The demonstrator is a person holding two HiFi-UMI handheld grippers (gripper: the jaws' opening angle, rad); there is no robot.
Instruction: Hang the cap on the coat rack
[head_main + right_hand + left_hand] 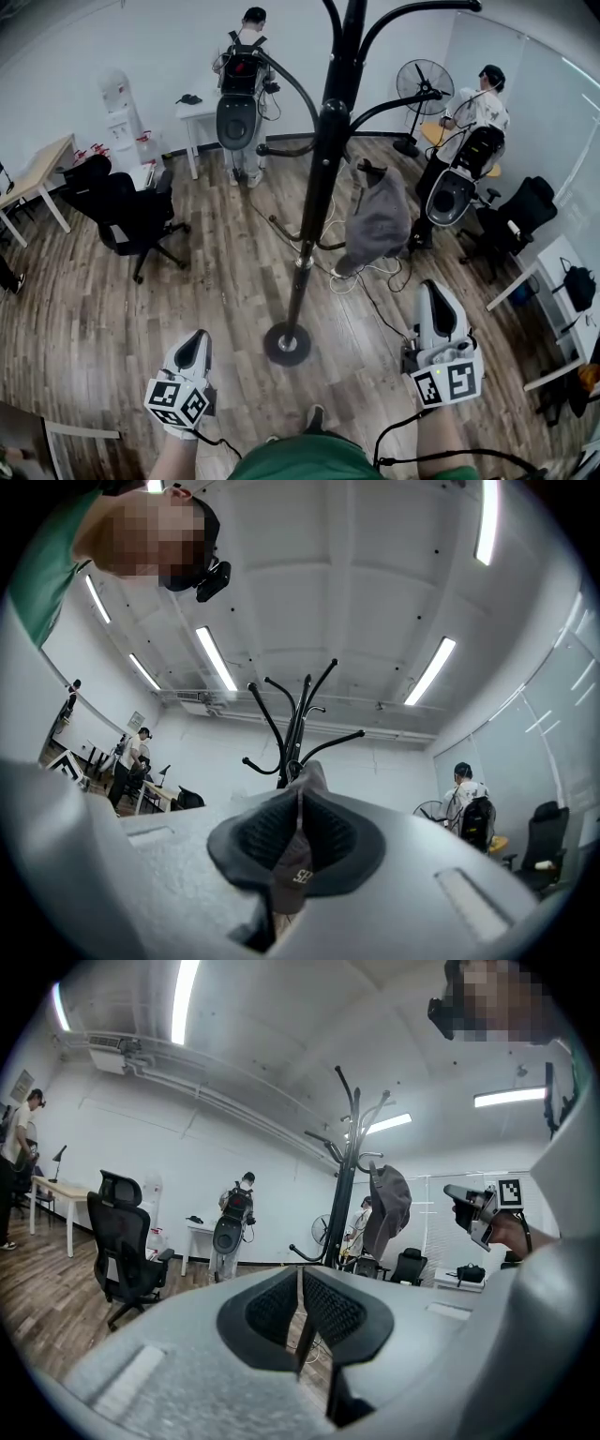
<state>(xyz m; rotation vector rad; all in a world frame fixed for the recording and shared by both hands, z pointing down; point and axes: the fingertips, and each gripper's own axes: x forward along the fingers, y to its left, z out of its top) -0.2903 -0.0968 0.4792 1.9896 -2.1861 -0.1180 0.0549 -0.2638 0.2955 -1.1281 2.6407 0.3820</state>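
The left tongs [300,1283] are clenched, pad against pad, and nothing is grasped between them. The right tongs [300,810] are clenched too and empty. In the right gripper view the cap [292,874] shows in line with the closed pads but beyond them, not gripped. In the head view both tongs are held low over the wooden floor [225,272], one on each side of the round base [287,343] of the rack [323,159], and apart from it. The grey cap hangs from a low arm on the right side of the rack's black pole, its lower end clear of the floor and well apart from the right tongs. Behind the rack, near the far wall, stand a black chair [127,211], a fan [419,84] and two persons with backpacks.
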